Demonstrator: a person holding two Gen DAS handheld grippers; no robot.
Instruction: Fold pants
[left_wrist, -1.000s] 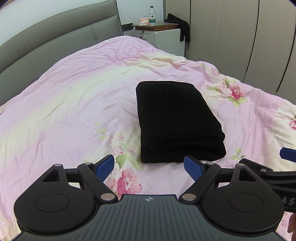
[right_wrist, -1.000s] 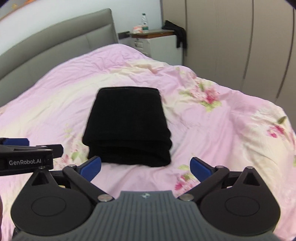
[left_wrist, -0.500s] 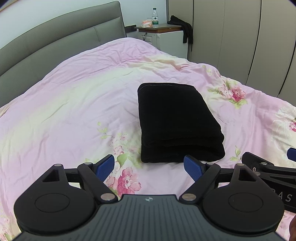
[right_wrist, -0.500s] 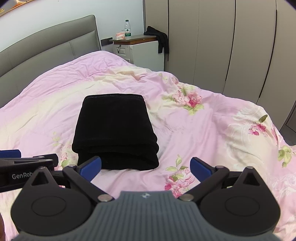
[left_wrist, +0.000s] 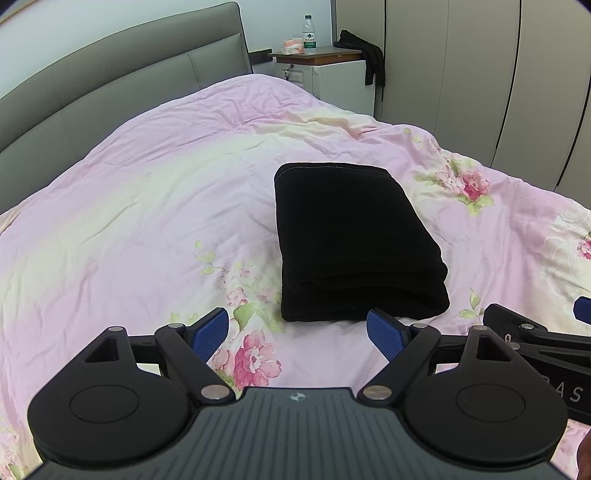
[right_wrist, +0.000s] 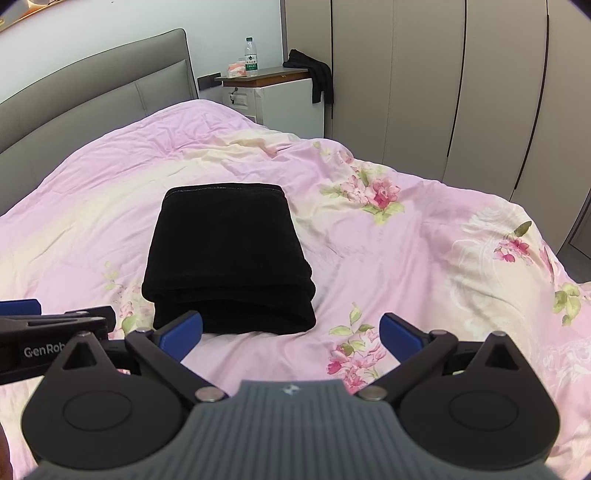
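Judging from how it lies, we count the folding as done: the black knitted pants (left_wrist: 351, 240) sit as a compact layered rectangle on the pink floral duvet (left_wrist: 147, 206), near its middle, with no loose leg showing. Its long axis runs from us toward the grey padded headboard (left_wrist: 110, 85), rounded fold edge nearest us. Our left gripper (left_wrist: 297, 330) and right gripper (right_wrist: 290, 334) both gape wide, grasping nothing, just short of that edge.

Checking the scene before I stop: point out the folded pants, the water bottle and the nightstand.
folded pants (left_wrist: 351, 236), left wrist view, middle of the top layer.
water bottle (right_wrist: 251, 59), right wrist view, on its label.
nightstand (left_wrist: 340, 85), left wrist view, white front panel.
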